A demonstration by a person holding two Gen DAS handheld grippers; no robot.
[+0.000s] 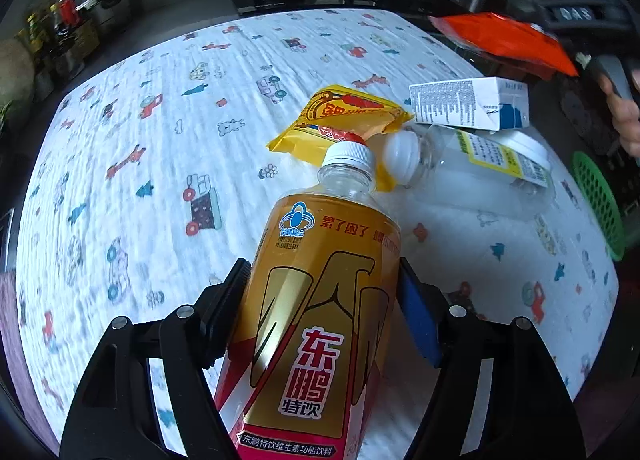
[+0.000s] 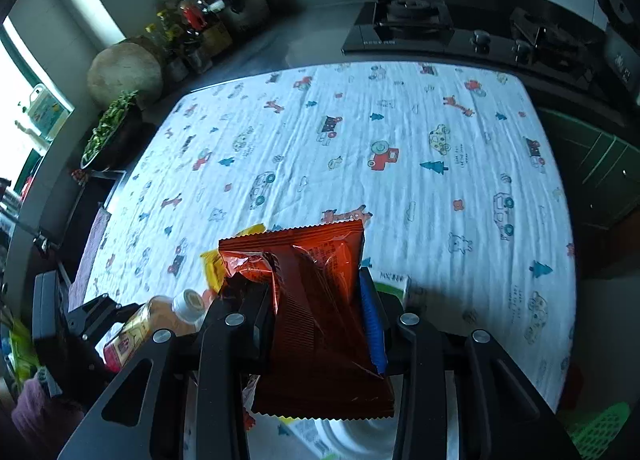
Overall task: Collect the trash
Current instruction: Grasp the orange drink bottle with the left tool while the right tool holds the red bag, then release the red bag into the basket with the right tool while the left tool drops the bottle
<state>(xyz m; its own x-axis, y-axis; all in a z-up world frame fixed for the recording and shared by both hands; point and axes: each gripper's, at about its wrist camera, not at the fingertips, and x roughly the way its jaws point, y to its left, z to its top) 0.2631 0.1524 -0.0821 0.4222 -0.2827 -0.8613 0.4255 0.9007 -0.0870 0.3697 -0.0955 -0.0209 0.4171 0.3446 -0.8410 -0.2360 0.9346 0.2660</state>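
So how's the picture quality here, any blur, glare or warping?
Left wrist view: orange snack bag at top right is motion-blurred, the yellow drink bottle sharp. Right wrist view: window blown out at left, tablecloth edges bowed by the fisheye lens.

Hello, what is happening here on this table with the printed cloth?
A person is collecting trash with two hand-held grippers. The left gripper has its jaws around a yellow-labelled plastic drink bottle with a white cap. The right gripper is shut on a crinkled orange-red foil snack bag, lifted off the cloth. On the white cartoon-print cloth remain a yellow snack wrapper, a white carton and a clear plastic bottle lying on its side. A green mesh basket sits at the cloth's edge.
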